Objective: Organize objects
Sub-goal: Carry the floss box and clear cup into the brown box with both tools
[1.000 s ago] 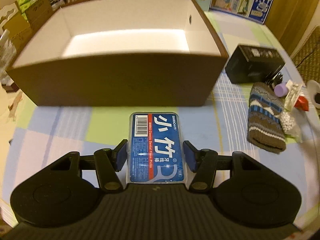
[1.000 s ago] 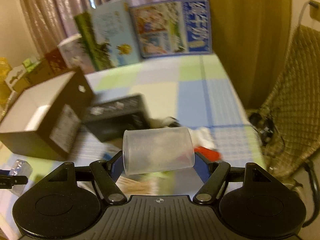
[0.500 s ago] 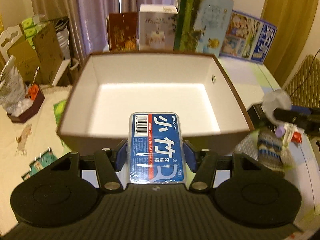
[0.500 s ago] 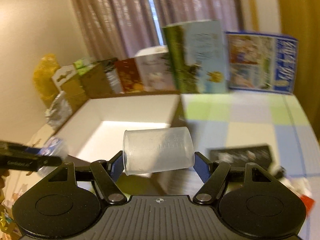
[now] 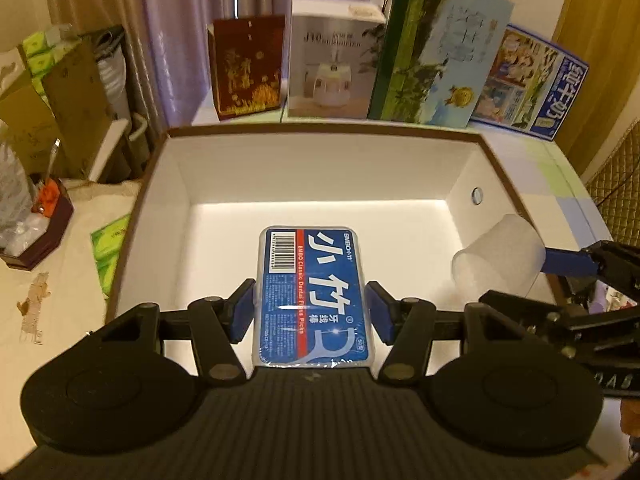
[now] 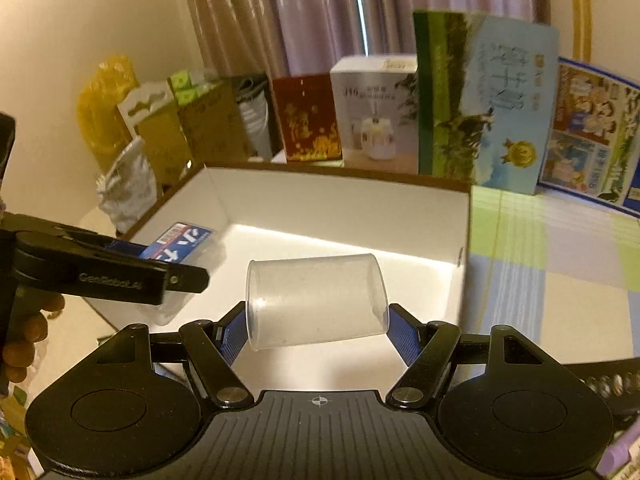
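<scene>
Held above the open box [image 5: 496, 168]: a blue floss-pick packet [image 5: 313, 296], clamped flat between the fingers of the left gripper [image 5: 313, 312], and a clear plastic cup [image 6: 316, 300], pinched on its side between the fingers of the right gripper [image 6: 316, 330]. Both items well over the white floor of the box, neither yet touching it; cup near the right wall, packet toward the middle. Box seen standing on the checked surface [image 6: 560, 248], with cartons [image 5: 332, 60] lined up behind. Judged the placing step. Best done by lowering each item close to the floor before parting the fingers, packet kept level, cup set down gently since liable to roll when lying sideways. Worth keeping the two grippers apart, and clear of the walls, while releasing.
</scene>
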A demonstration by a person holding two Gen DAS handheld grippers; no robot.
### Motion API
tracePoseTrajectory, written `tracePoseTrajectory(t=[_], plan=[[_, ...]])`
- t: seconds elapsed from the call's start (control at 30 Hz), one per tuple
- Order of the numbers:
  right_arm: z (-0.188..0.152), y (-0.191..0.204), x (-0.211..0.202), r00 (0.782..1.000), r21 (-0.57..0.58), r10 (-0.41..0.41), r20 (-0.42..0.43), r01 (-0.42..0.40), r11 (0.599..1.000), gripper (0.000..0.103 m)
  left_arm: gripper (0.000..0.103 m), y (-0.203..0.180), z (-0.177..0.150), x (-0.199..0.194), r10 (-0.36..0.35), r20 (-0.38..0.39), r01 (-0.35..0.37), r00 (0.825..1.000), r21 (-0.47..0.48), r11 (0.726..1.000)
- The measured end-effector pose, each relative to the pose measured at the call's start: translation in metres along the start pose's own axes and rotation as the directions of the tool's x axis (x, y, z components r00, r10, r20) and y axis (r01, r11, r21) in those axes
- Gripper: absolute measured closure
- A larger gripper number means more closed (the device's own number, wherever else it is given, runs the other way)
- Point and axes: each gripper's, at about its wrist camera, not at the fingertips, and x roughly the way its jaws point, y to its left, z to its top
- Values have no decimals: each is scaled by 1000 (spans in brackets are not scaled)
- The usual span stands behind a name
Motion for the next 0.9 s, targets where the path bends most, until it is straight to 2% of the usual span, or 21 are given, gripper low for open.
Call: tracePoseTrajectory(t=[0.13, 0.37, 0.6, 0.67, 0.73, 0.9], plan=[[5, -1, 23, 998, -14, -22, -62, 21, 1000, 33, 49, 6, 3, 31, 0, -69, 0, 998, -7, 1000], [10, -2, 55, 985, -30, -63, -160, 59, 998, 33, 49, 14, 7, 73, 17, -182, -16, 983, 7, 1000], [12, -3, 70, 977, -33, -70, -202, 65, 997, 33, 49, 20, 9, 89, 24, -219, -22, 976, 16, 1000], [11, -3, 73, 975, -29, -69, -213, 65, 997, 33, 45, 21, 11, 90, 30, -209, -26, 978, 20, 999], [11, -2, 75, 973, -25, -63, -221, 59, 998, 33, 30, 22, 13, 89, 35, -204, -31, 978, 22, 999], [11, 1, 81, 970, -17, -59, -235, 57, 998, 33, 22, 25, 18, 84, 49, -184, -44, 982, 31, 999]])
